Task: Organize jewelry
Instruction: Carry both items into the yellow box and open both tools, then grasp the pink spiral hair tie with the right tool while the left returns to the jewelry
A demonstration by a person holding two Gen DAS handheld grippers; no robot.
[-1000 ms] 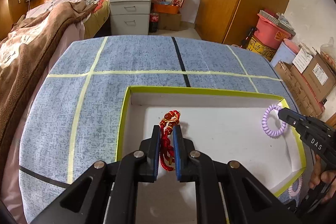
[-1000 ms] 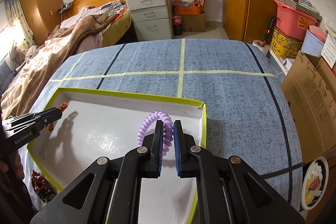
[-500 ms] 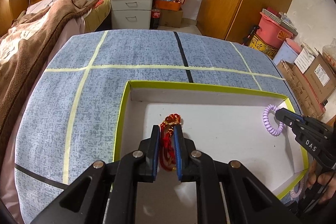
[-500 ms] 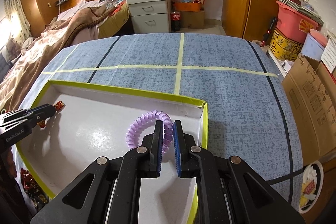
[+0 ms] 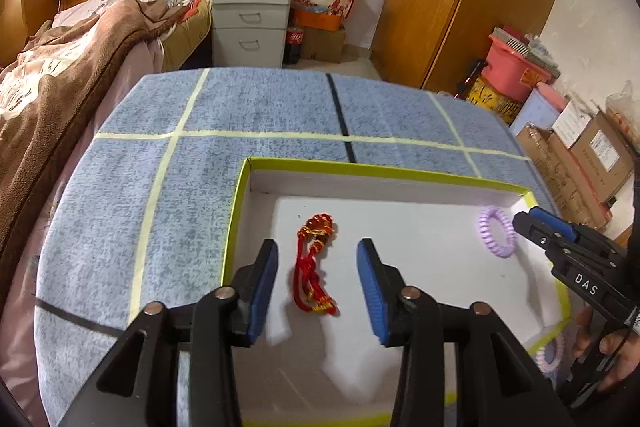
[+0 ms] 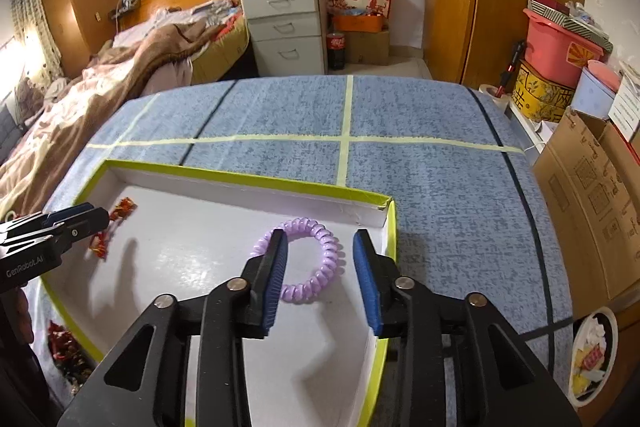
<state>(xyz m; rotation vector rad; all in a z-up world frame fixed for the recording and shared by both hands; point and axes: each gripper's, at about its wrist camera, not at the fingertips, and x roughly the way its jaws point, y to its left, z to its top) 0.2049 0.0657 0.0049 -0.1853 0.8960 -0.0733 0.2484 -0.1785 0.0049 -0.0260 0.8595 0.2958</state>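
Both grippers have just been opening: left gripper (image 5: 317,281) fingers spread around the red bracelet (image 5: 314,263), right gripper (image 6: 320,275) spread over the purple coil (image 6: 304,261), both dropped inside the white tray (image 6: 240,183).

The shallow white cardboard tray (image 5: 400,183) has a lime-green taped rim. In it lie a red knotted cord bracelet with gold accents and an amber bead (image 5: 314,263) and a pale lilac spiral coil bracelet (image 6: 304,261). The mottled blue-grey fabric table cover (image 6: 440,187) is crossed by pale yellow and black tape lines. Each black plastic gripper finger carries a ribbed blue pad (image 5: 370,287). A brown fleece blanket (image 5: 60,87) covers the bed.
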